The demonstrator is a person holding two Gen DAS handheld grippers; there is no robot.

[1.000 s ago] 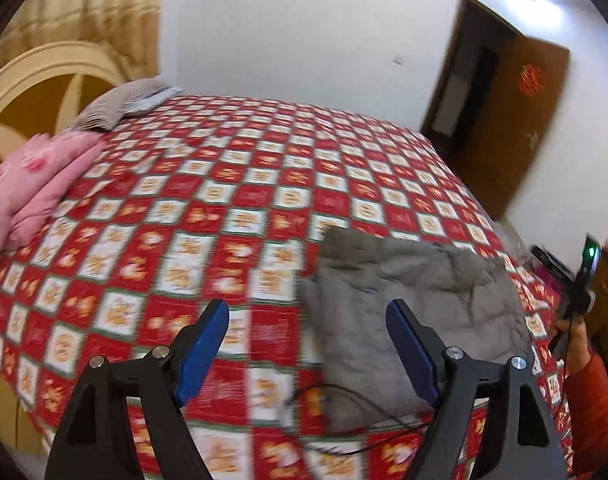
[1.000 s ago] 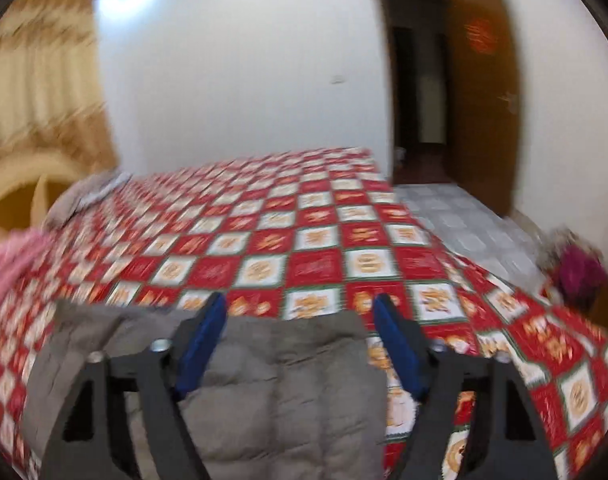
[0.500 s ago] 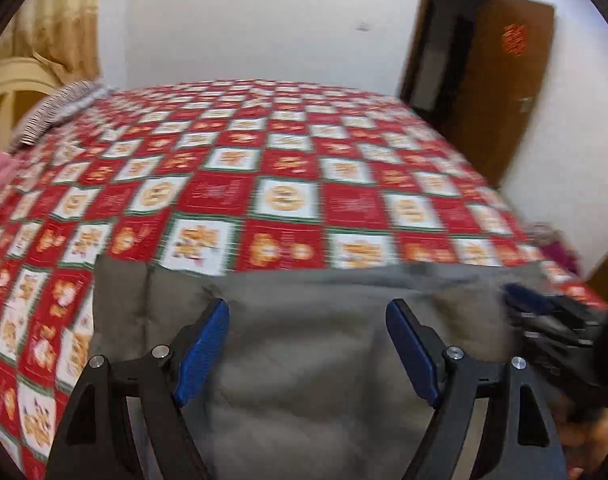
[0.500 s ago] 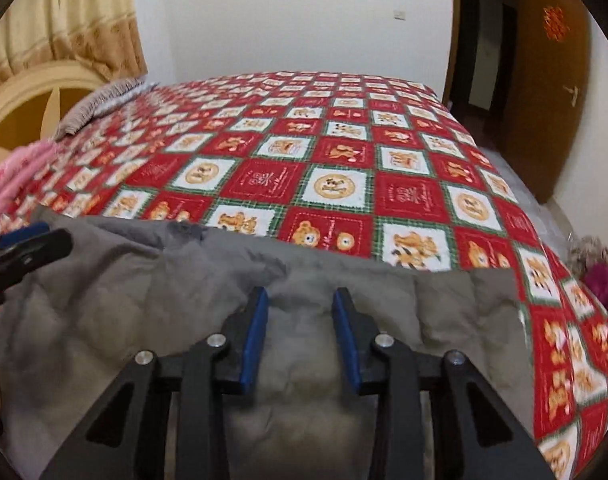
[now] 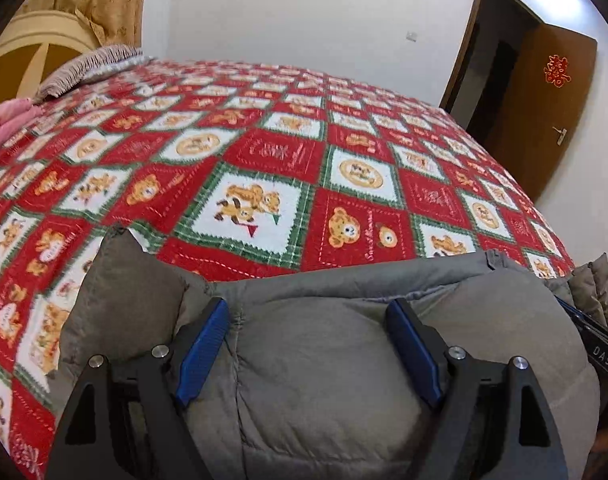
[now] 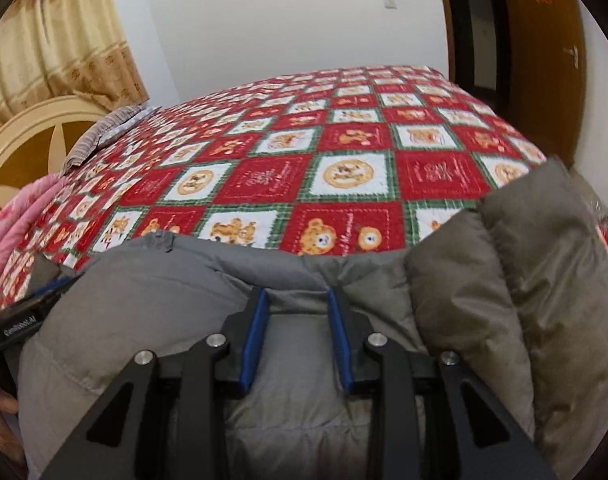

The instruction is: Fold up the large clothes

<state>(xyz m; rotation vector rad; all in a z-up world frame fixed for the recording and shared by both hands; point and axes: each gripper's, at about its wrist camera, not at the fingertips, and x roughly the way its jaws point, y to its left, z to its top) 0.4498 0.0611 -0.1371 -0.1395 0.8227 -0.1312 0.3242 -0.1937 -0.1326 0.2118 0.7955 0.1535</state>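
A grey padded jacket [image 5: 323, 360] lies at the near edge of the bed; it also fills the bottom of the right wrist view [image 6: 176, 280]. My left gripper [image 5: 309, 312] is open wide, its blue pads pressed down onto the jacket's left part. My right gripper [image 6: 298, 300] has its jaws narrowed around a fold of the jacket, with fabric between the pads. A puffy sleeve [image 6: 543, 260] bulges at the right. The right gripper's tip [image 5: 591, 332] shows at the right edge of the left wrist view.
The bed has a red, white and green bear-print quilt [image 5: 264, 160]. A pink blanket [image 6: 20, 224] and a striped pillow [image 5: 84, 72] lie at its head by the cream headboard [image 6: 28, 136]. A brown door [image 5: 543, 100] stands open at the right.
Both grippers came down from above the bed onto the jacket. The right gripper narrowed from wide open around a fold. The jacket has bunched up under them.
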